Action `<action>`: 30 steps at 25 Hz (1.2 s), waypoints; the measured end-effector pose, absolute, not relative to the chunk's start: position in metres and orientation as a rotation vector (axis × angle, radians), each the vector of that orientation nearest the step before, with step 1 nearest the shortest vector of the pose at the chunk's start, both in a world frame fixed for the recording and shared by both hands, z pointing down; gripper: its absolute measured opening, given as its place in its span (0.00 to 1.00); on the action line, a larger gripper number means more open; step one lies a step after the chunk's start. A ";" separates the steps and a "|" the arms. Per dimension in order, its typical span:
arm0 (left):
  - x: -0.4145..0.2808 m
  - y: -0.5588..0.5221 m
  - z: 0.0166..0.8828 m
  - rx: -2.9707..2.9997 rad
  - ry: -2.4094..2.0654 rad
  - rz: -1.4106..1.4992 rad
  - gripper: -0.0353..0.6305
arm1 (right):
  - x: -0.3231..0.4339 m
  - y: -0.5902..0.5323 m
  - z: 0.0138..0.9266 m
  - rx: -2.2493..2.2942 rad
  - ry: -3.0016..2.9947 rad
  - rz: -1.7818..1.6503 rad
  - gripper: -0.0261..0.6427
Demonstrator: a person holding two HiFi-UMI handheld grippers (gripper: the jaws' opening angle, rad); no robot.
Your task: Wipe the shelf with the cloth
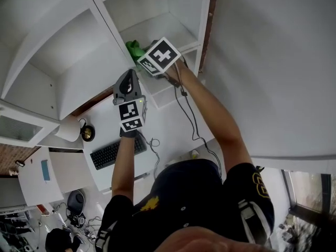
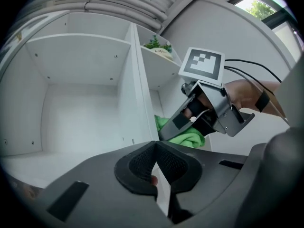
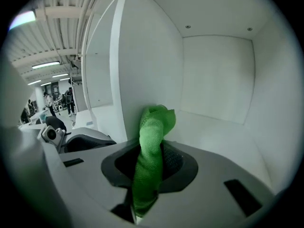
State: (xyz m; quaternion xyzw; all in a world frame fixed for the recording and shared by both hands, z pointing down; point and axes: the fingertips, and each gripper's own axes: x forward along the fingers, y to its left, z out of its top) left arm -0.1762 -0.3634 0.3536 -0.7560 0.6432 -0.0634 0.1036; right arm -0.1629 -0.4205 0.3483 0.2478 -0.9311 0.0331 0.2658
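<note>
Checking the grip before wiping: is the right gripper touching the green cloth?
Touching. The right gripper view shows the green cloth pinched between the closed jaws of the right gripper, with its free end sticking out past them.

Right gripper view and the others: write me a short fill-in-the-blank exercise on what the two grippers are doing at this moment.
1. The right gripper is clamped on a ____ cloth.
2. The left gripper has its jaws ____, with no cloth in them.
3. On the desk far below lies a black ____.
Missing words: green; shut; keyboard.
</note>
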 end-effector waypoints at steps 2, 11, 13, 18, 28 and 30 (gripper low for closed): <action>-0.168 -0.366 0.358 -2.250 1.880 -0.197 0.08 | -0.157 -0.424 0.349 0.686 -2.521 0.102 0.14; -0.143 -0.380 0.363 -2.305 1.828 -0.203 0.08 | -0.085 -0.460 0.347 0.929 -2.504 0.131 0.14; -0.138 -0.382 0.364 -2.314 1.821 -0.203 0.08 | -0.067 -0.467 0.346 0.986 -2.501 0.140 0.14; -0.128 -0.386 0.368 -2.331 1.803 -0.214 0.08 | -0.021 -0.486 0.346 1.129 -2.495 0.176 0.14; -0.123 -0.382 0.373 -2.368 1.815 -0.186 0.08 | 0.013 -0.501 0.345 1.281 -2.500 0.147 0.14; -0.123 -0.379 0.376 -2.377 1.824 -0.181 0.08 | 0.011 -0.500 0.344 1.289 -2.515 0.139 0.14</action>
